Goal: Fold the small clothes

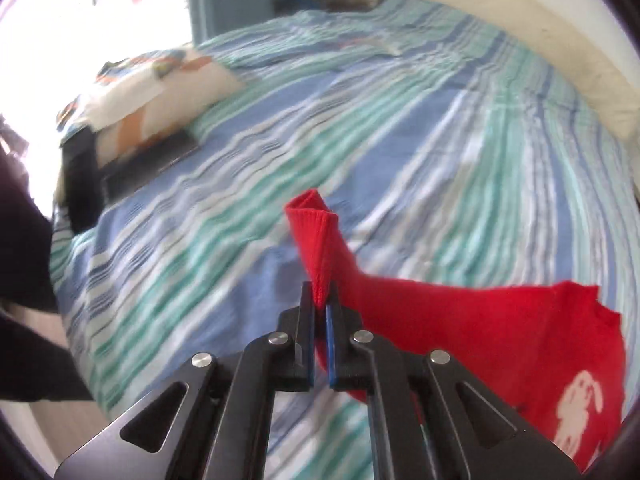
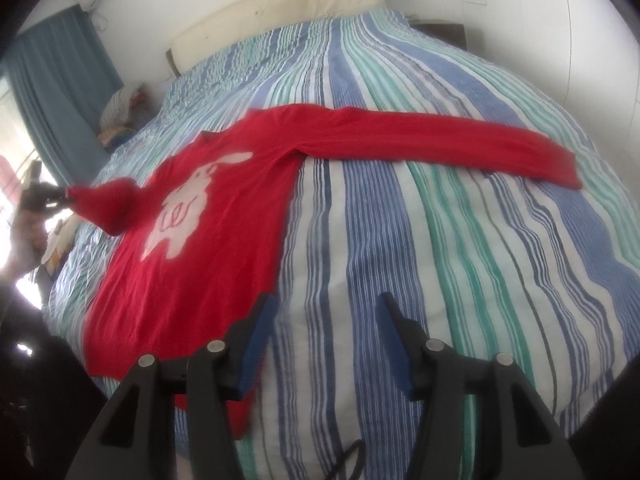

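Note:
A small red sweater with a white rabbit print lies face up on the striped bed. Its right sleeve stretches flat out to the right. My left gripper is shut on the cuff of the left sleeve and holds it lifted above the bed; it also shows in the right wrist view at the far left. My right gripper is open and empty, above the sweater's lower hem on the right side, left finger over the red fabric.
The bed has a blue, green and white striped cover. A pillow and dark items lie at its left edge. A cream headboard and blue curtain stand behind.

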A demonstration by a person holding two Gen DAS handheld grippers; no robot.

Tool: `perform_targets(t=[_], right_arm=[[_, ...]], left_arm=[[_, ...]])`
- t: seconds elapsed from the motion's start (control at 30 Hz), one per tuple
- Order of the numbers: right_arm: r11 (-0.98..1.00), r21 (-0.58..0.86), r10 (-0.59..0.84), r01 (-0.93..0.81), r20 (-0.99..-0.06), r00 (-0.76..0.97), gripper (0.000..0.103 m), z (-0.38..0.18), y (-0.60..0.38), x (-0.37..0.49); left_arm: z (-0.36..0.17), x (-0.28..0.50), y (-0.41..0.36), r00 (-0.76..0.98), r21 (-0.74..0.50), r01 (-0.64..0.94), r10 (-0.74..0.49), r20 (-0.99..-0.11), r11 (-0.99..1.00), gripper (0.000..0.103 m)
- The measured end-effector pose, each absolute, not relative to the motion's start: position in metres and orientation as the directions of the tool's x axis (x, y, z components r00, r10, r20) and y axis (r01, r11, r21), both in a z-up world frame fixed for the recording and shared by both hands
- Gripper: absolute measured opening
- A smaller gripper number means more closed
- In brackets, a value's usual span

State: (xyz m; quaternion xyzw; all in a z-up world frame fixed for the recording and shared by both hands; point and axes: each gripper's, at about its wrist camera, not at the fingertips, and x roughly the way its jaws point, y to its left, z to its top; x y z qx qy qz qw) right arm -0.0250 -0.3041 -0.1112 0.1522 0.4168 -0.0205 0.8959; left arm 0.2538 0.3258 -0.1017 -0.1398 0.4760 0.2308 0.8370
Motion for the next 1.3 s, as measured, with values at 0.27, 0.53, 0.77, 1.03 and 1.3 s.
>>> perform_targets(t=[0.27,0.53,0.77,1.03,1.3], right_arm=[[0.976,0.194,0.086,0.098,-0.759,0.645,0.053,-0.111,-0.277,-0.025],[0.98,0.15,0.031,0.133,-0.769,0.638,0.053,-0.115,-0.281,-0.03],[0.978,0.14,0.005,0.155,-0.759,0.652,0.061,-0.112,-0.287,-0.031],[0.983,0.164,0.084,0.082,-0.802,0.591,0.062,-0.091,-0.295,0.001],[0.978,0.165,0.206,-0.126,-0.847,0.49,0.062,-0.094,-0.235,0.035]], left_arm=[[-0.171,0.216,0.346,0.356,-0.015,-0.586,0.241,-0.903,0.81,0.003],[-0.173,0.22,0.353,0.31,0.053,-0.574,0.277,-0.909,0.817,0.018],[-0.117,0.177,0.321,0.41,0.073,-0.491,0.304,-0.86,0.868,0.067],[-0.078,0.116,0.149,0.539,-0.058,0.013,-0.056,-0.841,0.998,0.077],[-0.148,0.06,0.02,0.347,-0.087,0.241,-0.17,-0.922,0.967,0.078]])
